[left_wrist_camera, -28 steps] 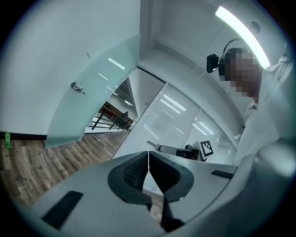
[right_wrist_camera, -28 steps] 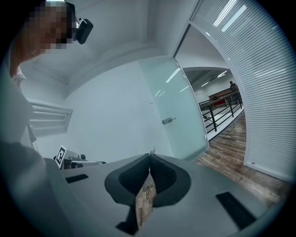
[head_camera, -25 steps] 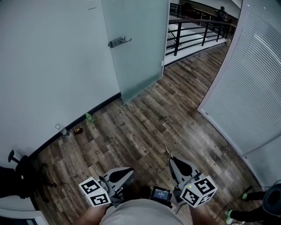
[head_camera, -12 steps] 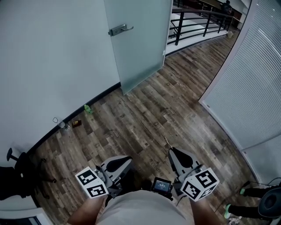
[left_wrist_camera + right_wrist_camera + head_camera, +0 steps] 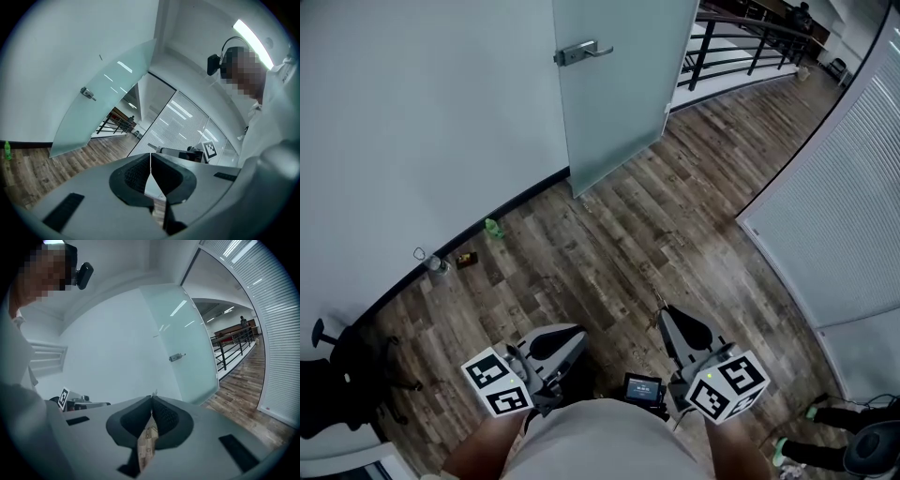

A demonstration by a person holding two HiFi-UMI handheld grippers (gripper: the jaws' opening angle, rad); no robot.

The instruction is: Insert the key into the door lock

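A frosted glass door stands ajar at the far end of the hall, with its metal lever handle and lock high in the head view. Both grippers are held low and close to the person's body, well short of the door. My left gripper is shut with nothing between its pads. My right gripper is shut on a thin key, whose tip pokes out past the pads. The handle lies ahead of and above the right jaws, and the handle sits up and left in the left gripper view.
Wood-plank floor runs up to the door. A green bottle and small litter lie along the left wall's skirting. A black chair base is at lower left. A slatted glass wall curves along the right; black railings stand beyond the door.
The door and its handle have shifted rightward and drawn nearer in the head view as the person walks forward. Both grippers keep their places before the body, jaws unchanged.
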